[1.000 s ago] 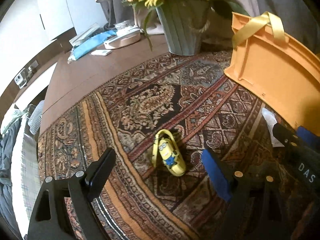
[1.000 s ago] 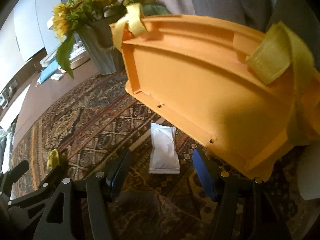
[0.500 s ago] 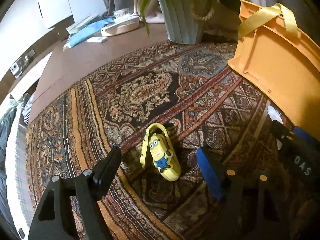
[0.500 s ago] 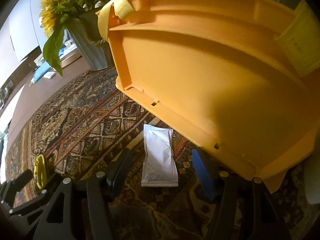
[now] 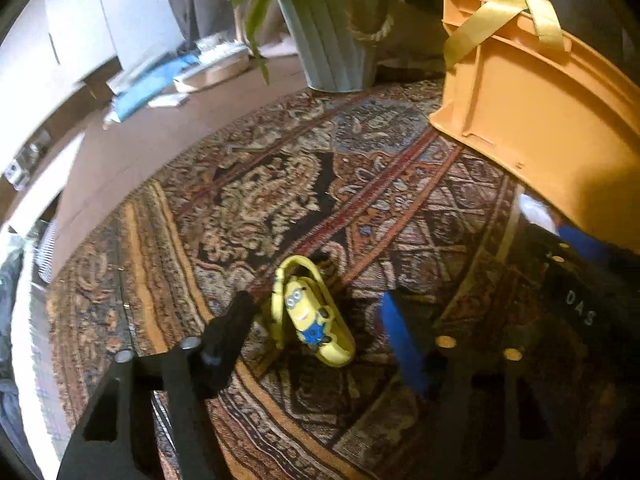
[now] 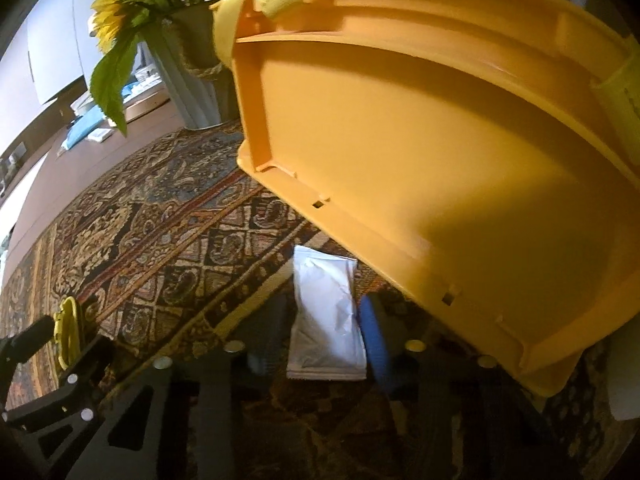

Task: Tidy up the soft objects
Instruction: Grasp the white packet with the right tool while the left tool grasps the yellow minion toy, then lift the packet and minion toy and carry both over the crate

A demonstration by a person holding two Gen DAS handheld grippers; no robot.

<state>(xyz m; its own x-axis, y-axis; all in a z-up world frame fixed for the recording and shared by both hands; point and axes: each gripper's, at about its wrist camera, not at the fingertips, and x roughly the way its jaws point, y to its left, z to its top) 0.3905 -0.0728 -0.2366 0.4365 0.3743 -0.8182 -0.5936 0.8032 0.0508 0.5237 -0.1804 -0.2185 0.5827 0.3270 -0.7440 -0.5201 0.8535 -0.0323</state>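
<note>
A yellow minion soft toy [image 5: 316, 320] with a loop strap lies on the patterned rug [image 5: 280, 184]. My left gripper [image 5: 316, 316] is open, its fingers on either side of the toy, not touching it. A white soft packet [image 6: 326, 320] lies on the rug beside the orange bin [image 6: 440, 160]. My right gripper [image 6: 324, 320] is open around the packet, fingers close to its edges. The toy shows edge-on at the left of the right wrist view [image 6: 66, 336].
The orange bin [image 5: 540, 92] with yellow ribbon handles stands at the right. A grey-green pot of sunflowers [image 5: 340, 36] stands behind the rug. A brown tabletop [image 5: 132, 140] with a blue cloth and a round tray lies beyond.
Both grippers moved forward and down. The toy now sits between the left fingers and the packet between the right fingers, and both sets of jaws have narrowed.
</note>
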